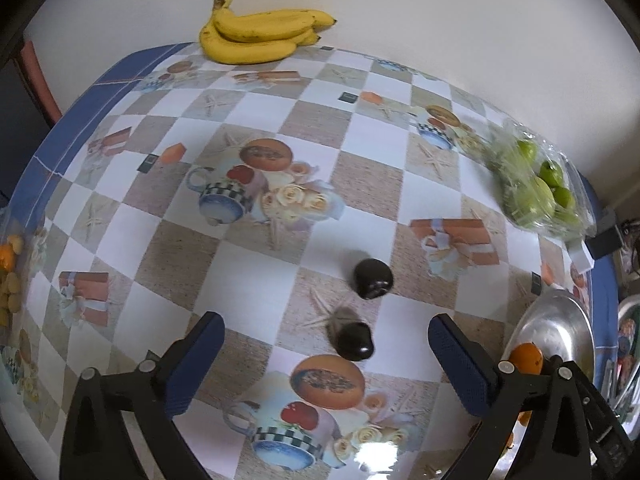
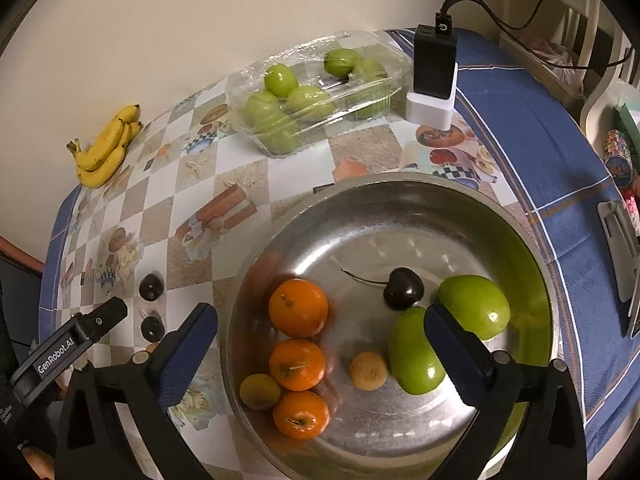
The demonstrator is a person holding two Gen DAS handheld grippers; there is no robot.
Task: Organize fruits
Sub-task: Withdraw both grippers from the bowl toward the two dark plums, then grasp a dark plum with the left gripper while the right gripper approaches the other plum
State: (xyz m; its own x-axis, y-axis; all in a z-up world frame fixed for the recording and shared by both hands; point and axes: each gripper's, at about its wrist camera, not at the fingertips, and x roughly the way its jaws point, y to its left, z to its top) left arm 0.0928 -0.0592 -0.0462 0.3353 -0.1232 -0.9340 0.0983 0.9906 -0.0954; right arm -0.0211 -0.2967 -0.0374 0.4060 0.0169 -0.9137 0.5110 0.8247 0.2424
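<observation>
Two dark cherries lie on the checked tablecloth, one (image 1: pixel 373 279) farther out and one (image 1: pixel 354 340) just ahead of my left gripper (image 1: pixel 325 320). That gripper is open and points down, with nothing between its blue pads. My right gripper (image 2: pixel 320 308) hangs open over a metal bowl (image 2: pixel 400 186) and holds nothing. In the bowl lie three oranges (image 2: pixel 298 307), two green fruits (image 2: pixel 474 306), a stemmed cherry (image 2: pixel 403 289) and two small yellowish fruits (image 2: pixel 368 371). Both loose cherries (image 2: pixel 151 287) also show left of the bowl.
A bunch of bananas (image 1: pixel 260 36) lies at the far table edge by the wall. A clear plastic box of green fruit (image 2: pixel 316 92) stands behind the bowl, beside a black charger (image 2: pixel 434 64) with cables. Small yellowish fruits (image 1: pixel 10 292) sit at the table's left edge.
</observation>
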